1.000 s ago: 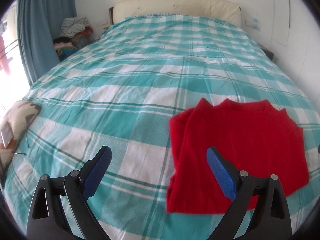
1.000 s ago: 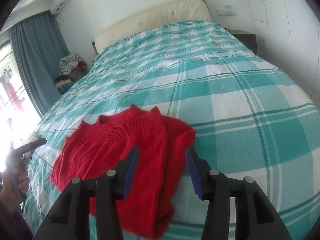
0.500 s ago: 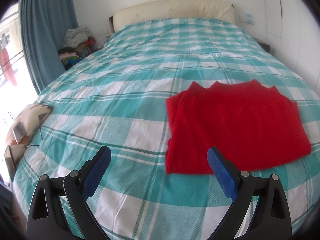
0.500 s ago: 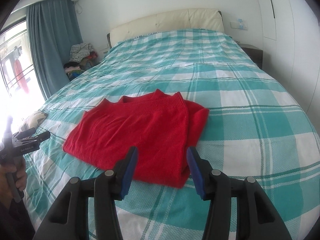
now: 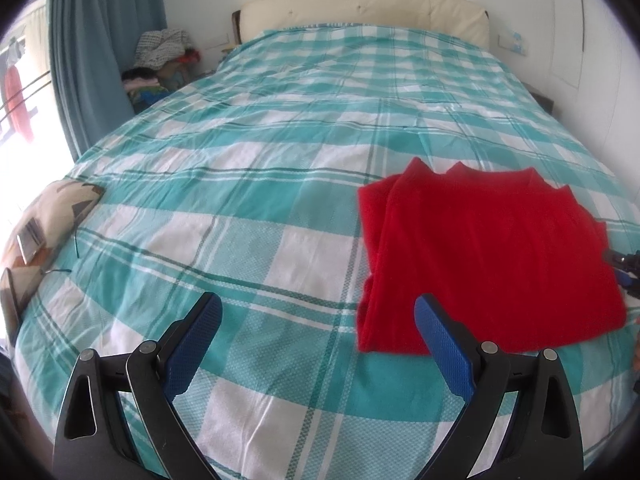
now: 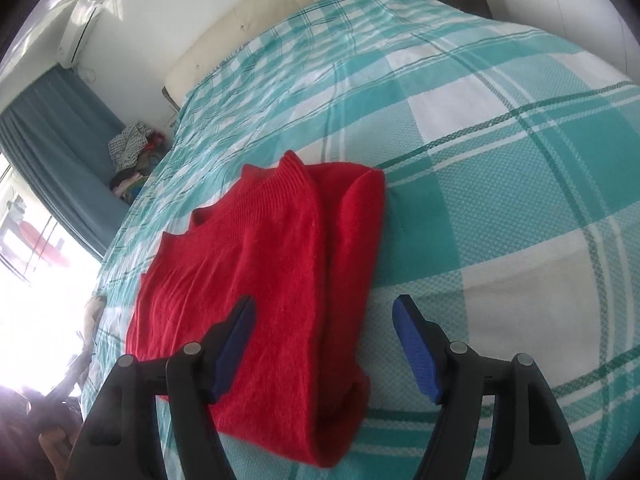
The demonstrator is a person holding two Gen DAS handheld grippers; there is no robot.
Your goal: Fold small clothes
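Note:
A red knitted sweater (image 5: pixel 488 256) lies flat on the teal and white checked bedspread (image 5: pixel 256 208), its side parts folded in over the body. My left gripper (image 5: pixel 318 328) is open and empty, above the bedspread just left of the sweater's near left corner. In the right wrist view the sweater (image 6: pixel 260 280) lies ahead and to the left. My right gripper (image 6: pixel 324 332) is open and empty, low over the sweater's folded right edge, near its hem. The right gripper's tip also shows at the far right of the left wrist view (image 5: pixel 624 268).
A patterned cushion (image 5: pixel 52 216) with small flat items lies at the bed's left edge. A pile of clothes (image 5: pixel 164 60) stands by the blue curtain (image 5: pixel 96 48) at the far left. The cream headboard (image 5: pixel 360 8) is at the far end. A wall runs along the right.
Both grippers pulled back from the sweater, then came closer to it again. The right gripper has opened wider and tilted, and now sits low over the sweater's right edge.

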